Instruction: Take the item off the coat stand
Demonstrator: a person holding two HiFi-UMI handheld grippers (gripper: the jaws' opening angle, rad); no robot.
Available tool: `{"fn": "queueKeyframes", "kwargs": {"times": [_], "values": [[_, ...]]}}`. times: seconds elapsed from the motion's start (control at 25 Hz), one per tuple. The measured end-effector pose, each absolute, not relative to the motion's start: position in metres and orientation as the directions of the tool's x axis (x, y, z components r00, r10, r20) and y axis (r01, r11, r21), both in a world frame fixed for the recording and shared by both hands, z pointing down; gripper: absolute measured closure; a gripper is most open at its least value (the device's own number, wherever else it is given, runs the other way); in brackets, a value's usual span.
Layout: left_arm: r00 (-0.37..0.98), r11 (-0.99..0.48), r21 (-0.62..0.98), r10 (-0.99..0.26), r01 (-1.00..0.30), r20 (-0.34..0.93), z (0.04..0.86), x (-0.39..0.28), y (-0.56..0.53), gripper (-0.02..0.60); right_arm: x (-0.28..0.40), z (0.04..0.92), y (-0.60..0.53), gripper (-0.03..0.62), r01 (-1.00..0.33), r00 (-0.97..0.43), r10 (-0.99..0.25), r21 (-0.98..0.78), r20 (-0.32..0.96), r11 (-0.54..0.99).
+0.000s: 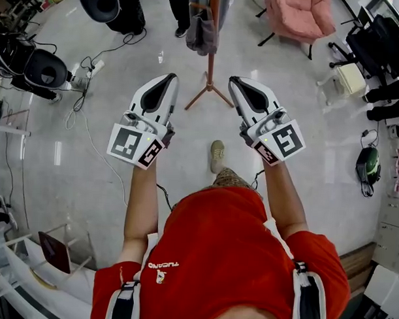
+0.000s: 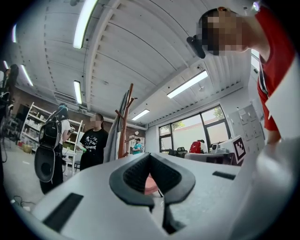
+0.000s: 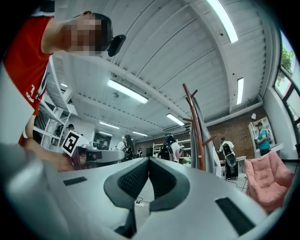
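**Nothing gripped yet**

We hold the left claw [image 1: 169, 78] and the right claw [image 1: 235, 80] side by side, each pressed together on nothing. Ahead, between their tips and well apart from both, the coat stand [image 1: 210, 64] stands on the floor [image 1: 187, 132] and carries the grey garment [image 1: 201, 33].

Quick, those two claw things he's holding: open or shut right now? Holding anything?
Left gripper: closed, holding nothing.
Right gripper: closed, holding nothing.
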State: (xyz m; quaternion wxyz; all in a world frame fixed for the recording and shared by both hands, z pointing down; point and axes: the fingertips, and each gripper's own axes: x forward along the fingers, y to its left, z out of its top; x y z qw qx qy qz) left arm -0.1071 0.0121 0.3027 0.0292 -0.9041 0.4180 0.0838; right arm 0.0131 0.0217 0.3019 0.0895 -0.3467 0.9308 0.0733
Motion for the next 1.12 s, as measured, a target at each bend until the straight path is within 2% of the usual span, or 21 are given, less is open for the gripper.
{"fn": "queueKeyframes", "kwargs": {"times": [0.76,1.12], "values": [[0.563,-0.564,-0.005,-0.823,-0.826,-0.072,0.357,-0.091,-0.223,0.564,0.047,0.319,-0.199,0.569,-0.611,-0.784,-0.594,0.05,-0.179,0.79],[0.591,-0.591,-0.021,-0.806,-0.806,0.019,0.392,-0.09,-0.295,0.445,0.04,0.332,-0.244,0.569,-0.622,-0.778,-0.612,0.04,-0.143,0.782]]}}
